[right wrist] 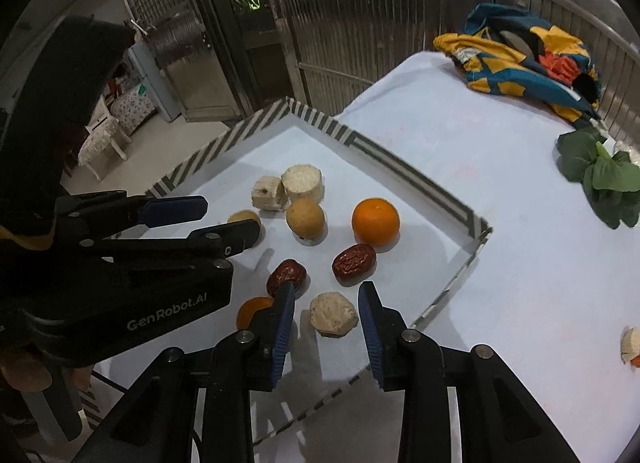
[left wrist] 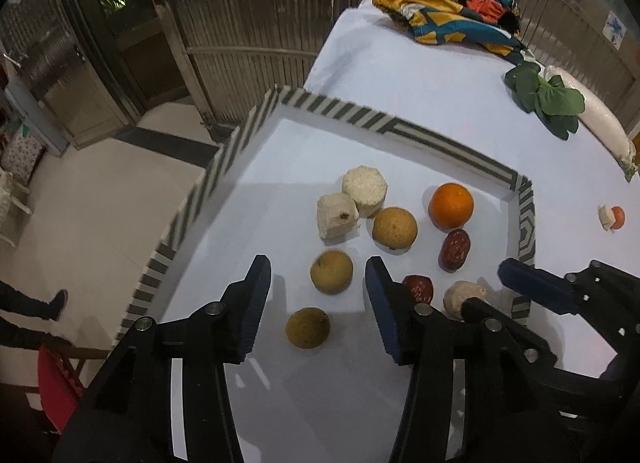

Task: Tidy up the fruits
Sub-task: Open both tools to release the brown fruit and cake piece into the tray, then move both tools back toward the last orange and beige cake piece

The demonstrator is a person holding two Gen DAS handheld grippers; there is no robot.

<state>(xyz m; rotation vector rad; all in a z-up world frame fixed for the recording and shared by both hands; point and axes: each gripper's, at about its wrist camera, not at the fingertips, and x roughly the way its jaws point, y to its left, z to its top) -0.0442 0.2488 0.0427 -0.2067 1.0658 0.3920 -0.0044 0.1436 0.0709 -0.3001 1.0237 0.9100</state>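
Note:
A striped-rim tray [left wrist: 440, 143] on the white table holds an orange [left wrist: 451, 205], two pale cylinder pieces [left wrist: 365, 191], three tan round fruits and two red dates [right wrist: 354, 258]. My left gripper [left wrist: 318, 265] hangs open over the tray. One tan fruit [left wrist: 331, 271] lies between its fingertips, untouched, and another [left wrist: 308, 327] lies nearer. My right gripper [right wrist: 327, 293] stands open around a pale lumpy chunk [right wrist: 333, 315] resting on the tray, with a gap at the left pad. A small orange fruit [right wrist: 252, 311] is half hidden behind that finger.
A colourful cloth [left wrist: 448, 3] lies at the table's far end. Leafy greens [left wrist: 548, 99] and a white radish [left wrist: 592, 115] lie to the right, and a small orange-and-white piece [left wrist: 612, 217] lies outside the tray. The table edge and floor lie to the left.

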